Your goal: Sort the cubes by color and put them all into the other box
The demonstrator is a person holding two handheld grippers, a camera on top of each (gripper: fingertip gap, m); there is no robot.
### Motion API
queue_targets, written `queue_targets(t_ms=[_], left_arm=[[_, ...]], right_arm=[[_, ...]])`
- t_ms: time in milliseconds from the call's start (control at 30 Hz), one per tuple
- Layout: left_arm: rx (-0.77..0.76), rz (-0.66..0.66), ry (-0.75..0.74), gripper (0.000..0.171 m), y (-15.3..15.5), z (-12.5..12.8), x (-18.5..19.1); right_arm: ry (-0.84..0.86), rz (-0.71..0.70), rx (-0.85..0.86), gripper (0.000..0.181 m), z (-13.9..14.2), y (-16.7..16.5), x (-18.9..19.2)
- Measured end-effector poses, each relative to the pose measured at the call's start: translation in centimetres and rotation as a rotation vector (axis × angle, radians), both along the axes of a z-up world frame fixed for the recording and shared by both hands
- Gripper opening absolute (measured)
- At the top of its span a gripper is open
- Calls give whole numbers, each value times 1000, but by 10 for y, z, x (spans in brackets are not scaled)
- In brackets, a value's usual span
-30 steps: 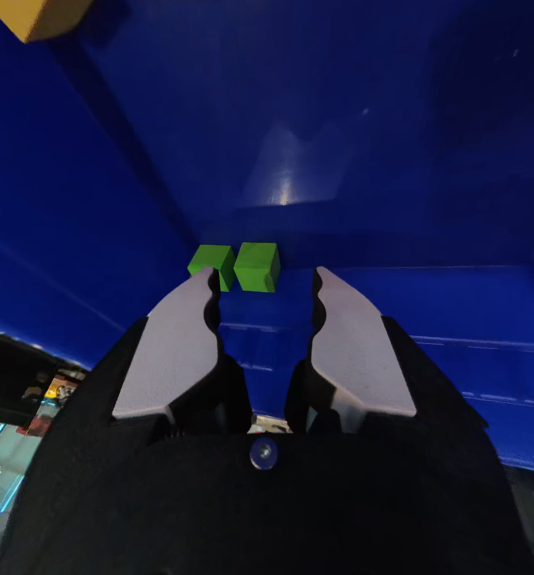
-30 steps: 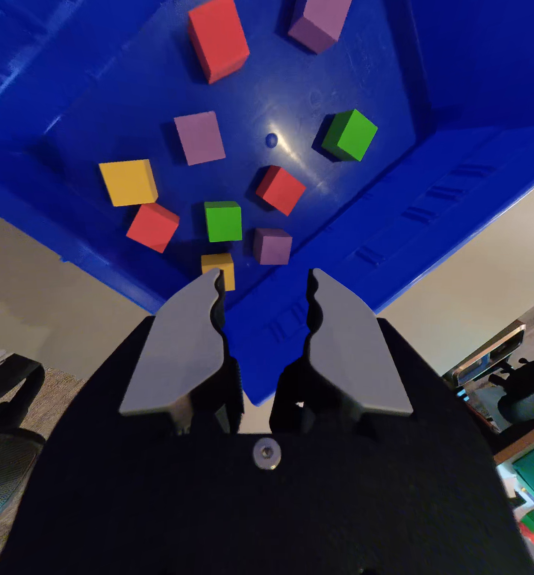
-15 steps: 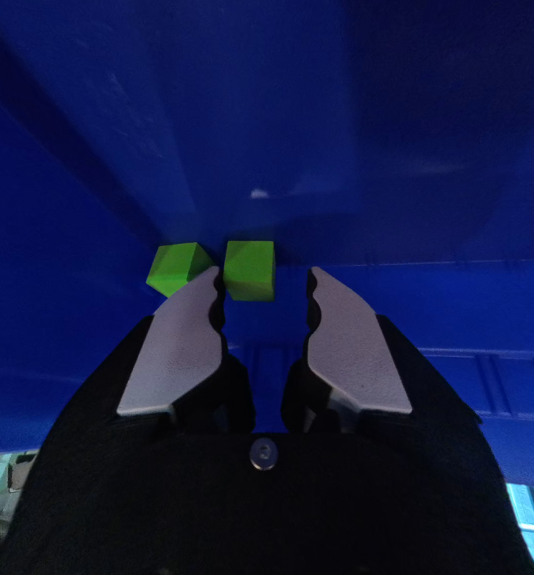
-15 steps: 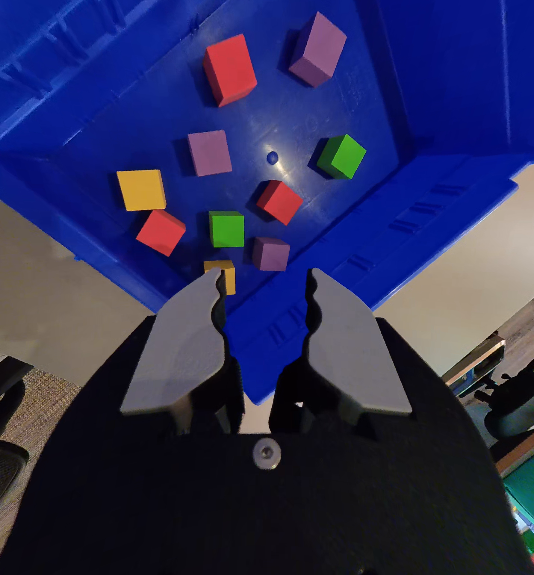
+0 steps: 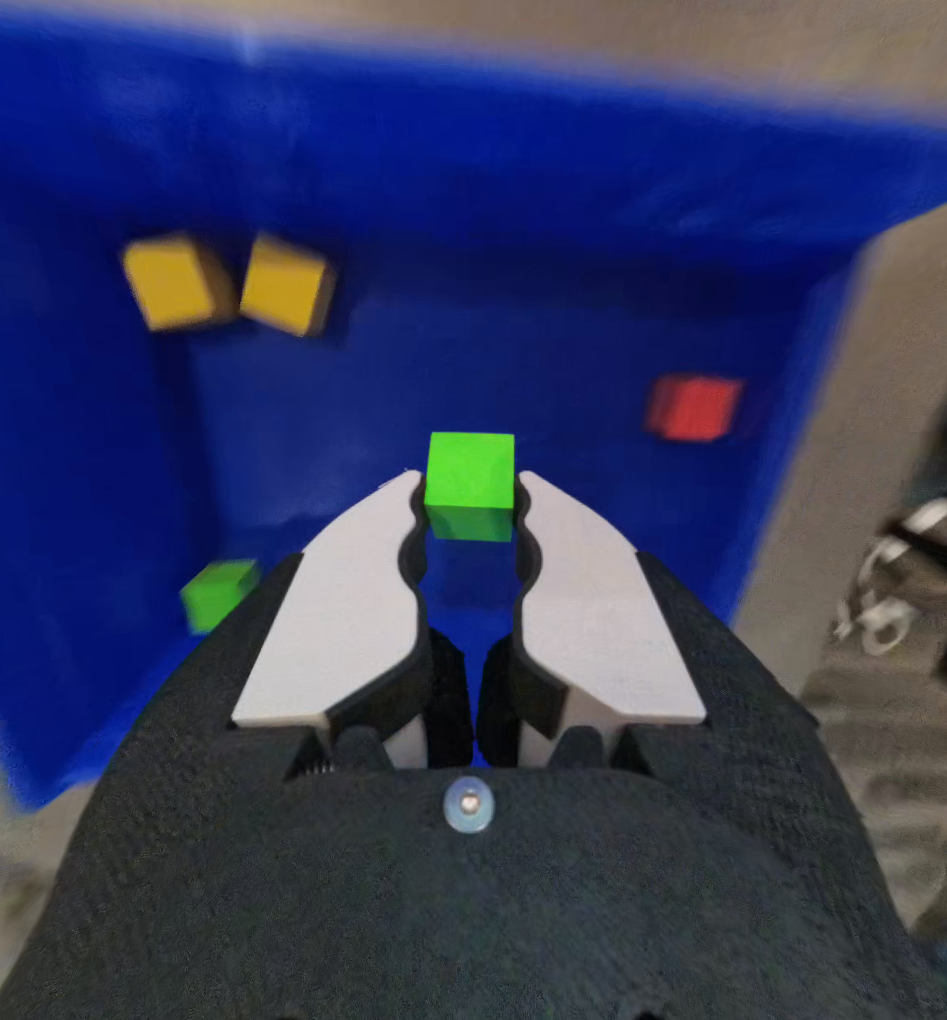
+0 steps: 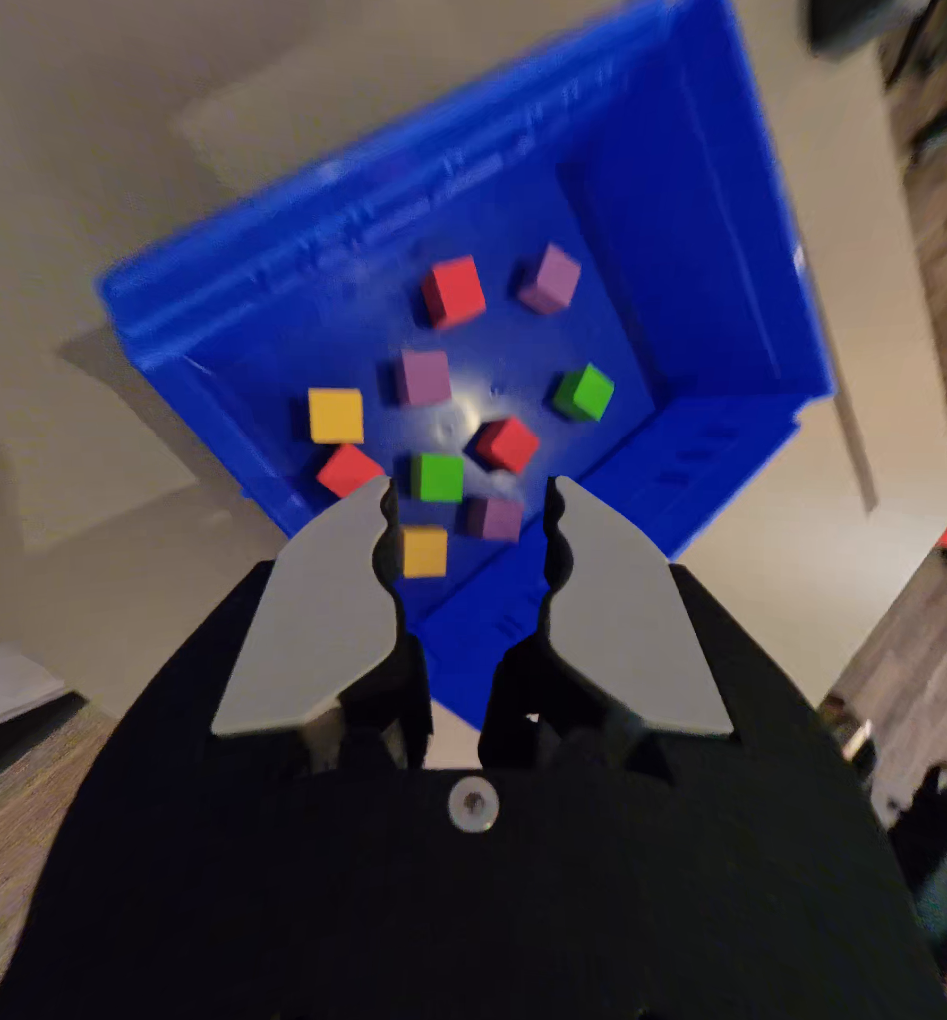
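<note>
**Left gripper holds a green cube above a blue bin; right gripper hangs empty over a second bin**

In the left wrist view, the left gripper [image 5: 470, 485] has its jaws closed narrowly on a green cube [image 5: 470, 484], pinched at the fingertips and clear of the floor of the blue bin [image 5: 570, 221]. Just beside the left finger, lower down, a second green cube [image 5: 218, 591] lies on the bin floor. Farther off sit two yellow cubes [image 5: 228, 282], touching or nearly so, and a red cube [image 5: 693, 407] to the right. The background is blurred.

In the right wrist view, the right gripper [image 6: 470, 491] is spread wide and holds nothing. Beyond it a blue bin [image 6: 680, 232] rests on a pale bench [image 6: 101, 138], holding loose red, purple, yellow and green cubes.

To carry the cube well, my judgement is that the squeeze should stay even and the lift straight, since only the tips grip it.

Half a second ago the left gripper was open, with both green cubes lying by the bin wall. The right gripper has drawn back, so its bin looks smaller.
</note>
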State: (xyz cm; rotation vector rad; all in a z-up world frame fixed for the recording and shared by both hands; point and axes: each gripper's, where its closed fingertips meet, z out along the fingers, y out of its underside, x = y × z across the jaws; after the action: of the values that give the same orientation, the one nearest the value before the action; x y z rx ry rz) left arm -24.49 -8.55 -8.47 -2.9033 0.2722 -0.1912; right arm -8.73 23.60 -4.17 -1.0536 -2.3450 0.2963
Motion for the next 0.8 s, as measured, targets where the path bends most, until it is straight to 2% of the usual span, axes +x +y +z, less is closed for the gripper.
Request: queue_targets(t_ms=[100, 233, 300, 367, 433, 533, 800], left_arm=[[275, 6, -254, 29, 21, 37, 55], [592, 36, -744, 29, 41, 97, 116], [651, 39, -904, 29, 44, 112, 134], [632, 39, -1019, 29, 44, 116, 151], [594, 38, -1079, 29, 45, 115, 165], [555, 41, -1110, 29, 49, 113, 177], [532, -11, -1116, 29, 52, 114, 192]], right_arm=[[175, 228, -130, 51, 12, -59, -1], [443, 501, -200, 59, 30, -147, 3], [520, 574, -169, 60, 36, -177, 3], [587, 647, -178, 52, 46, -204, 4], [640, 709, -194, 44, 57, -226, 7], [616, 769, -256, 45, 64, -252, 12], [550, 816, -417, 43, 72, -278, 18]])
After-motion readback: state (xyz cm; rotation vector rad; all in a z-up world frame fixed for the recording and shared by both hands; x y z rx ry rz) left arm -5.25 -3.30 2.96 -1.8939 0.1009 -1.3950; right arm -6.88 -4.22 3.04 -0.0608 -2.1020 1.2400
